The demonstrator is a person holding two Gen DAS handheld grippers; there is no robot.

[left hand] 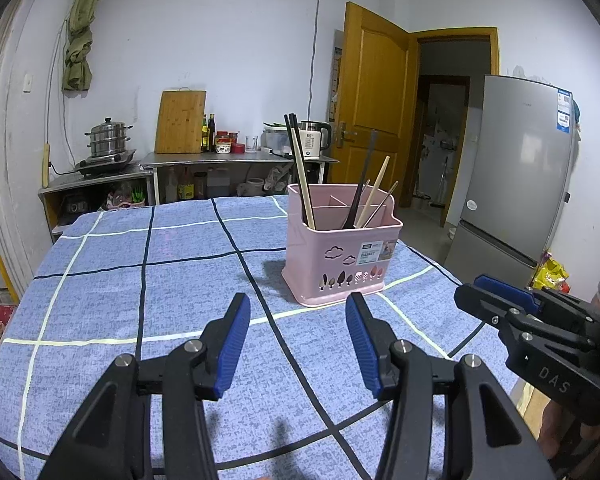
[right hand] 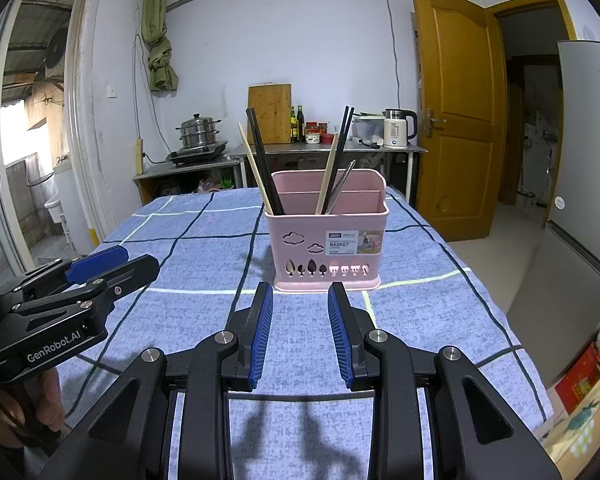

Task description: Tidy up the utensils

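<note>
Both claws, left (left hand: 298, 308) and right (right hand: 300, 298), hover empty before pink basket (right hand: 326, 240).

Left wrist camera sits low over the near edge of the table (left hand: 100, 280), behind its own left gripper (left hand: 298, 308), facing the far wall and tilted slightly down. The pink basket (left hand: 340, 256) lies right of centre, near.

Right wrist camera sits just to the right, same height and heading, behind the right gripper (right hand: 300, 298); basket (right hand: 324, 240) nearly dead ahead.

Shared: table, basket, far counter (left hand: 236, 158), door (right hand: 460, 112). Each view catches the other gripper at its edge.
</note>
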